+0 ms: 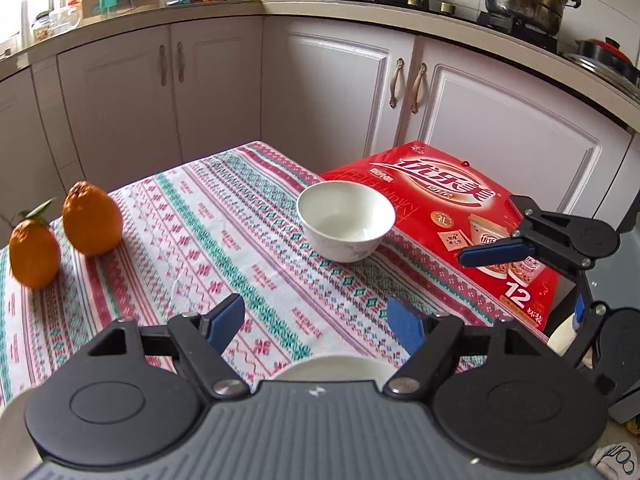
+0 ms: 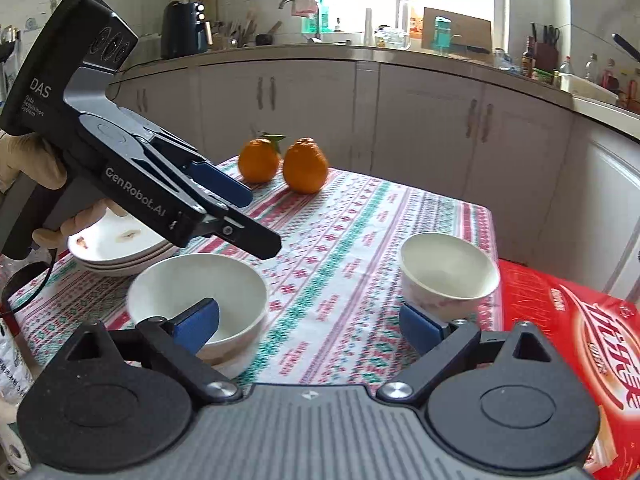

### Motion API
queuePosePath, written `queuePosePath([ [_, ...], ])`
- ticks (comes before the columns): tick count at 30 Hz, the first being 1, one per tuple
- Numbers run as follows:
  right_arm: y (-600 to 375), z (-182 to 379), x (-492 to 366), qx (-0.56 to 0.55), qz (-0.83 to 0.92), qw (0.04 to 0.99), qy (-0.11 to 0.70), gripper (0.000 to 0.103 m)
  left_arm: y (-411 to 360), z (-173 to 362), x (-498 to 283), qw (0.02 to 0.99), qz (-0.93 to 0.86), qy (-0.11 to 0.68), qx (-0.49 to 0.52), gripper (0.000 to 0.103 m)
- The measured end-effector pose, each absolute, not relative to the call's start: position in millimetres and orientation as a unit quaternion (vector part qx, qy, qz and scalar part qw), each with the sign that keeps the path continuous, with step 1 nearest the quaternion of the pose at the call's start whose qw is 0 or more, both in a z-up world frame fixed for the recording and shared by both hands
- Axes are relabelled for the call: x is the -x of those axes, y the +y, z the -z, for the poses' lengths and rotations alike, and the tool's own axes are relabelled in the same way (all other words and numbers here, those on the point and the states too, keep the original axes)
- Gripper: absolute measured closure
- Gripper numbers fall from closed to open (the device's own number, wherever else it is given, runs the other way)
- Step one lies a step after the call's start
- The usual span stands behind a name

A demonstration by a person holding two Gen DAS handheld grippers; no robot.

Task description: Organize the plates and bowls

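Observation:
A small white bowl (image 1: 346,220) stands on the patterned tablecloth (image 1: 224,216) next to a red box; it also shows in the right wrist view (image 2: 448,272). A larger white bowl (image 2: 200,300) sits near the front left, its rim just visible in the left wrist view (image 1: 332,368). A stack of white plates (image 2: 116,248) lies behind it. My left gripper (image 1: 316,322) is open and empty above the larger bowl; it shows from the side in the right wrist view (image 2: 256,220). My right gripper (image 2: 310,326) is open and empty between the two bowls.
Two oranges (image 1: 64,228) stand at the table's far left corner, also in the right wrist view (image 2: 284,162). A red carton (image 1: 452,208) lies at the table's right edge. White kitchen cabinets (image 1: 340,88) and a cluttered counter surround the table.

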State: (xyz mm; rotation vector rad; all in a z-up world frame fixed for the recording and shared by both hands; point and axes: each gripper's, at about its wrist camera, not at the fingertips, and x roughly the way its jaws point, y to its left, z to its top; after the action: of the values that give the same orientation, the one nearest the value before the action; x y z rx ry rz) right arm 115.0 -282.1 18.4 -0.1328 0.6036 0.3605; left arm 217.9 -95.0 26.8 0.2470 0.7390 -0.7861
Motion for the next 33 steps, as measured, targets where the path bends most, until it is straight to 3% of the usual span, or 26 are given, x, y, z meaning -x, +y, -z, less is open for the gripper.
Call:
queuePosePath([
  [11,-331.5,19.9,-187.4,0.079,-0.099,0.940,0.315,0.004,-184.9,5.6,-297.0,0.815,0.406,0.382,-0.154,0.025],
  [22,-342.6,50.2,-233.0,0.080,-0.096,0.933,0.338,0.006,-217.4,35.6,-339.2,0.805,0.401,0.414,-0.140,0.028],
  [27,-344.8,51.3,-239.2,0.077,-0.103,0.933,0.335,0.014,-225.2,41.3,-345.1,0.798,0.409,0.421,-0.139,0.039],
  [33,-343.2,50.7,-240.6,0.079,-0.106,0.934,0.333,0.016,-226.7,43.1,-347.4,0.796,0.416,0.421,-0.129,0.040],
])
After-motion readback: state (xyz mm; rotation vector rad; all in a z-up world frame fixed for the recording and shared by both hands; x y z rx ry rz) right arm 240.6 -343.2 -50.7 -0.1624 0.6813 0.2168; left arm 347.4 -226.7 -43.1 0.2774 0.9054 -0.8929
